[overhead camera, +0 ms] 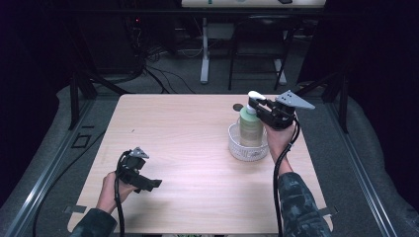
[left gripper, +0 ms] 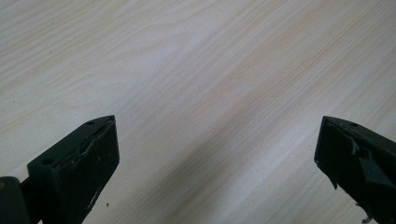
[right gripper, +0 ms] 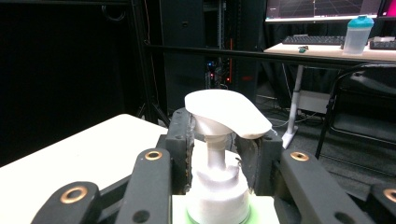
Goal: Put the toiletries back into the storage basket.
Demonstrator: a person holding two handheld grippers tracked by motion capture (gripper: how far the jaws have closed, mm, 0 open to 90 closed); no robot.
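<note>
Right tool (overhead camera: 260, 105) clamped on bottle (overhead camera: 250, 129) neck, bottle upright w/ basket (overhead camera: 236, 146) right below; left tool (left gripper: 217, 154) open, empty.

Left gripper (overhead camera: 148, 183): matte black plastic body, two blocky black jaws with scuffed, chipped inner edges.
Right gripper (overhead camera: 257, 109): black body, brass-ringed pivot holes on its link arms.
Plates: grey three-cornered plate atop each gripper.
Cables: black cable behind each gripper.
Sleeves: dark mottled fabric.

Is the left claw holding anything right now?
No, the left claw is wide open over the bare wooden table.
</note>
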